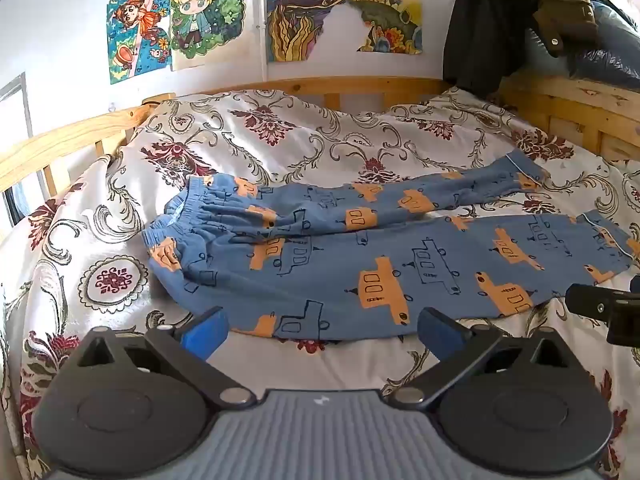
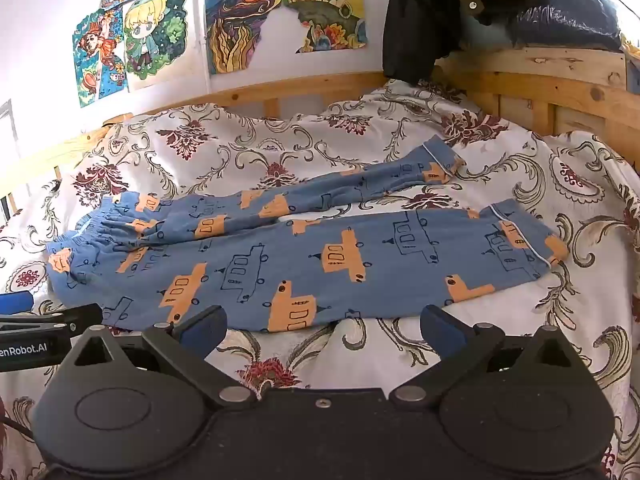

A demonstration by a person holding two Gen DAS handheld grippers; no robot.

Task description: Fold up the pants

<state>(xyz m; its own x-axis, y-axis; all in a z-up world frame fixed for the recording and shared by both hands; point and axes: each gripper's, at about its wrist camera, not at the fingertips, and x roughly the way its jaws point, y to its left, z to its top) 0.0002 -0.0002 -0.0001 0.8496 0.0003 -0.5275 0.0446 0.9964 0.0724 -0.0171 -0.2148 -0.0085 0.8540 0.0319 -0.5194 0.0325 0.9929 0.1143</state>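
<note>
on the floral bedspread (image 1: 280, 136) lie blue pants (image 1: 360, 264), flat, waistband at 9 o'clock, cuffs at 3. left gripper (image 1: 322, 330) and right gripper (image 2: 322, 328) hover at 6, both spread, empty.

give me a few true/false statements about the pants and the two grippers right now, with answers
1. The pants lie spread out on the bedspread. True.
2. The left gripper is shut on the waistband. False: its jaws stand open and hold nothing.
3. The two legs lie apart at the cuffs. True.
4. The right gripper is open. True.
5. The pants are already folded in half. False: both legs lie at full length, no fold made.
6. The waistband is at the right end of the pants. False: it is at the left end in both views.
</note>
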